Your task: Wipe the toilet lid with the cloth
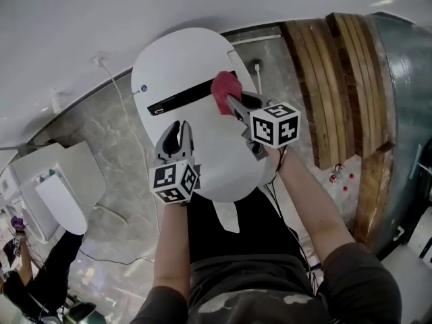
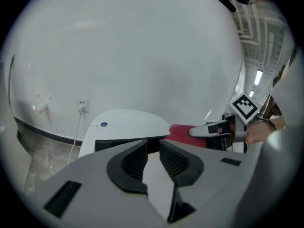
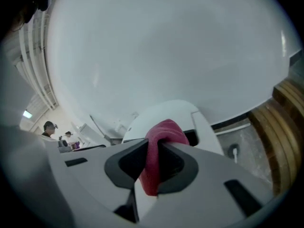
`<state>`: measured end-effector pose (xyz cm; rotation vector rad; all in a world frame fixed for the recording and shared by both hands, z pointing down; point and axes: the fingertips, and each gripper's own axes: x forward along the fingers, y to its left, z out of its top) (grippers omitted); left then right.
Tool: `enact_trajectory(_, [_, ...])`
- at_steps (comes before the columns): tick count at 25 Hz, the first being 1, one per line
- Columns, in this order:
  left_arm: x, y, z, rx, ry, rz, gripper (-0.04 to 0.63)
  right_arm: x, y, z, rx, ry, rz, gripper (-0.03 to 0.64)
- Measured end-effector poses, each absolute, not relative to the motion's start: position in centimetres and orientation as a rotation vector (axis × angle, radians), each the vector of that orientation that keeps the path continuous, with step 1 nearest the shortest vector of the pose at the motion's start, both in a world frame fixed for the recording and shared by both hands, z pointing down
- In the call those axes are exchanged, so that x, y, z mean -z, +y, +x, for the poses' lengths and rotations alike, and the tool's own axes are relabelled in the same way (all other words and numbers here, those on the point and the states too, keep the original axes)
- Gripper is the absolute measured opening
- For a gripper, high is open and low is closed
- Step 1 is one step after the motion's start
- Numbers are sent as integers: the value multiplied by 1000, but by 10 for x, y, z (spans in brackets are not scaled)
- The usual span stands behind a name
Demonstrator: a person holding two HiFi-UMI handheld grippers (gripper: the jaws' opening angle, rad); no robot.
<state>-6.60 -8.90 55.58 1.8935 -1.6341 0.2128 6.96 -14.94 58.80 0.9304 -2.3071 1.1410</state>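
Over the toilet lid (image 1: 202, 150), right claw (image 1: 232, 105) clenches the cloth (image 1: 225, 88) by the rear edge; left claw (image 1: 177, 128) released.

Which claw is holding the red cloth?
The right gripper: the red cloth is pinched between its jaws. The left gripper has nothing between its jaws.

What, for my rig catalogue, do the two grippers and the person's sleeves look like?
The left gripper and right gripper are alike: grey bodies, two tapering jaws with black ribbed pads, each carrying a white cube with black square markers. The person wears dark short sleeves.
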Motion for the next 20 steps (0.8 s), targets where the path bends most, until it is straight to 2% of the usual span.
enact_trajectory(6, [-568, -50, -121, -249, -1688, 1812, 86, -591, -84, -43, -1121, -2351, 621, 51])
enact_trajectory(12, [-590, -14, -190, -277, -1678, 1760, 86, -617, -42, -135, -1127, -2312, 517, 51])
enact_trajectory(16, [-605, 4, -211, -305, -1636, 1772, 86, -636, -32, -162, -1117, -2267, 529, 51])
enact_trajectory(20, [-609, 12, -215, -299, -1621, 1770, 86, -646, -43, -151, -1128, -2240, 609, 51])
